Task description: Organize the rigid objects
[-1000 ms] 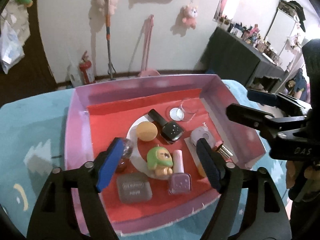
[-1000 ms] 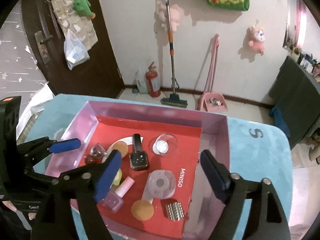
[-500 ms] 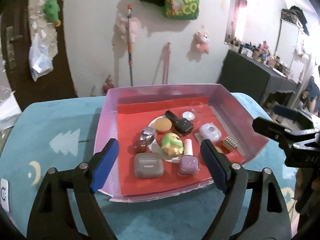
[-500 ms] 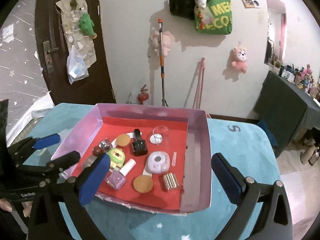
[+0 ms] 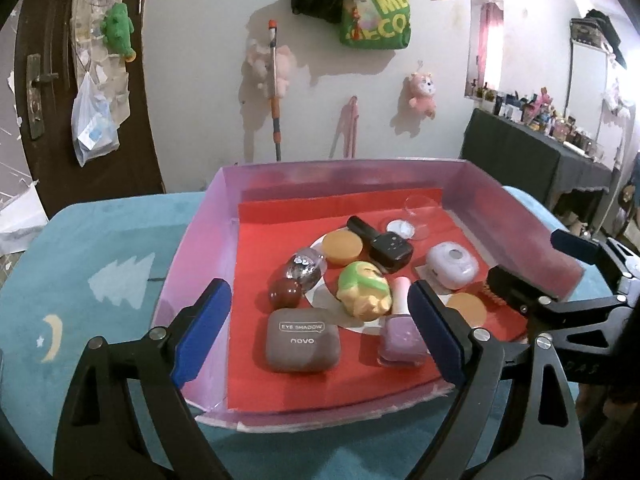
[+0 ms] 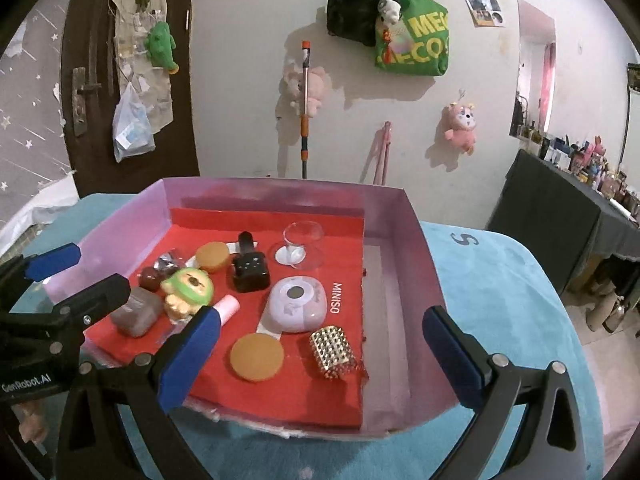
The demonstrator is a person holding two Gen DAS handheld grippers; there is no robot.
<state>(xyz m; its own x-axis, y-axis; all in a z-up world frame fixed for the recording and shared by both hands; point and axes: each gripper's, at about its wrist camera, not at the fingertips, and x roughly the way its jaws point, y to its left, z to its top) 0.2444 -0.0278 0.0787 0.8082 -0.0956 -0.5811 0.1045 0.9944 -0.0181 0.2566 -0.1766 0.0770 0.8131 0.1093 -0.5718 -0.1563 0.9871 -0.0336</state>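
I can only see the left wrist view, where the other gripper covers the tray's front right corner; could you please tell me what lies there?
Observer: A gold studded cylinder lies on its side there, near the right edge of the red paper liner.
Operator: Thank you. Is the right gripper holding it?
Observer: No. The right gripper is open, with nothing gripped between its fingers.
Operator: Is there any room to the right of the liner?
Observer: Yes. A bare strip of the pink cardboard tray runs between the liner and the right wall.
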